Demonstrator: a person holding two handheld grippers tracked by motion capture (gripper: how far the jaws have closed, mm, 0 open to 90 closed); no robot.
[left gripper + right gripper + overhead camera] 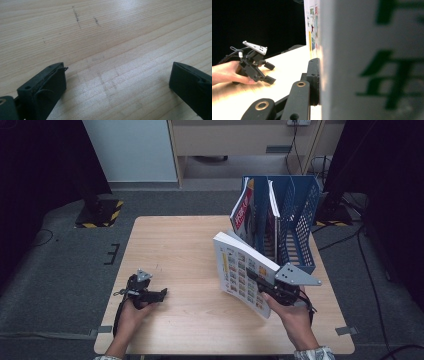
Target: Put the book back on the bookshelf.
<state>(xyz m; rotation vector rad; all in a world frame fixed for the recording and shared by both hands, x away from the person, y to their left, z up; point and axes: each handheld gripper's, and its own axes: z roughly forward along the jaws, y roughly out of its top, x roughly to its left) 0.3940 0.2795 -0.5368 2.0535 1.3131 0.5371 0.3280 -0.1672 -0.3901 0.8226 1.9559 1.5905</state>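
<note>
A thick white catalogue (240,270) with small colour pictures on its cover stands tilted above the right part of the wooden table (175,245). My right gripper (256,278) is shut on its lower edge. In the right gripper view one black finger (313,77) presses flat against the cover, and the white spine (372,62) with green characters is close up. My left gripper (163,294) rests on the table near the front left, held by a hand. Its jaws stand wide apart over bare wood (117,82), and it also shows as the left gripper (268,72).
A blue slotted file rack (300,220) stands at the table's back right, just behind the catalogue. A red-covered magazine (243,212) leans in its left slot and a thinner white one (273,202) stands beside it. Dark scuff marks (76,16) streak the wood.
</note>
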